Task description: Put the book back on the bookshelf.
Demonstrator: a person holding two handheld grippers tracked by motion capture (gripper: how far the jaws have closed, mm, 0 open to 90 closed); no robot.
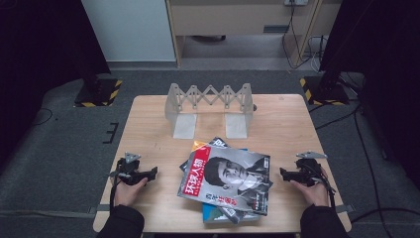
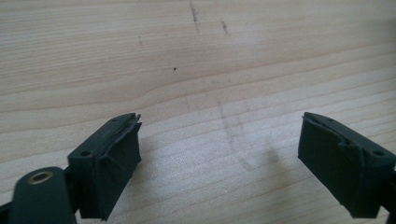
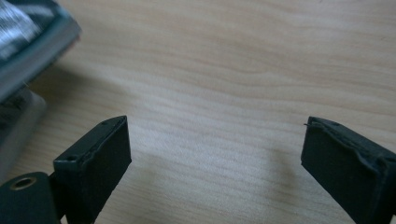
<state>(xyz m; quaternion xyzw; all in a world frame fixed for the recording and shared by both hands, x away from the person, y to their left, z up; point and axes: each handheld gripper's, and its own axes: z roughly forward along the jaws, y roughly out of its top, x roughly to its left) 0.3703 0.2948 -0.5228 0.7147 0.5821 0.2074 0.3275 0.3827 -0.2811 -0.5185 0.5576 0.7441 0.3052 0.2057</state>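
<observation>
Both grippers' fingers wide apart, empty, bare table (image 1: 148, 124) flanking magazine stack (image 1: 228, 181).

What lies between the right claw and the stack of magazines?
Nothing: in the high view, only bare table separates the open right claw from the stack of magazines. The right gripper view shows the same bare wood beside the stack's edge.

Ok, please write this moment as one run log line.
left gripper: open, empty | right gripper: open, empty | loose stack of magazines: between them, untouched | folding metal book rack: empty
</observation>
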